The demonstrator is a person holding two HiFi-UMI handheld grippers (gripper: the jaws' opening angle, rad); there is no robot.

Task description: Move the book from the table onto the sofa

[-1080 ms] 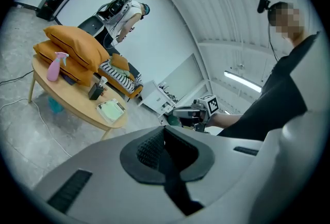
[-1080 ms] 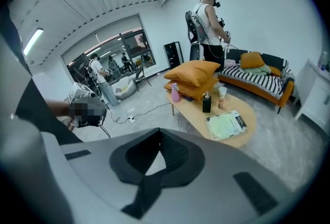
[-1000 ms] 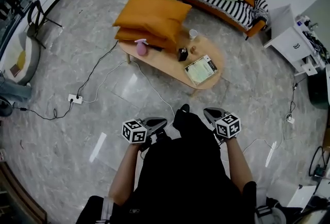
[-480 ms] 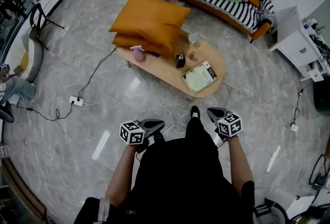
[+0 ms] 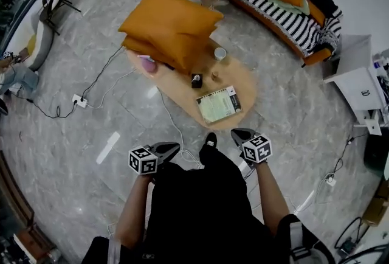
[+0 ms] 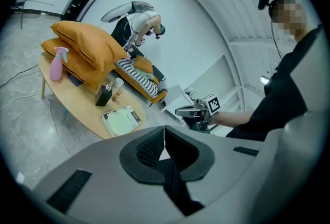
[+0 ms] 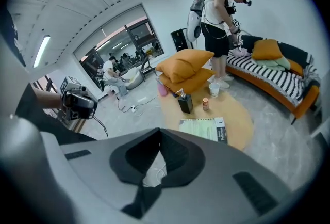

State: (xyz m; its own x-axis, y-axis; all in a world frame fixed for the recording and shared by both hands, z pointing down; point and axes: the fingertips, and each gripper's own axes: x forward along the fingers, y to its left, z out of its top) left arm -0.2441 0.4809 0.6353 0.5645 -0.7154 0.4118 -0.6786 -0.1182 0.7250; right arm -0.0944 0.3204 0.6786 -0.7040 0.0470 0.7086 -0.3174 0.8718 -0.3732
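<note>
The book [image 5: 219,104] is lying flat at the near end of the table [image 5: 241,75], well apart from the sofa [image 5: 276,7] beyond. Both grippers are hanging short of the table edge, jaws clenched together on nothing. The right gripper [image 5: 237,133] is sitting nearer, with the book just ahead and slightly to its left. The left gripper [image 5: 175,146] is further off. The book's long side seems to be running crosswise to the person.
</note>
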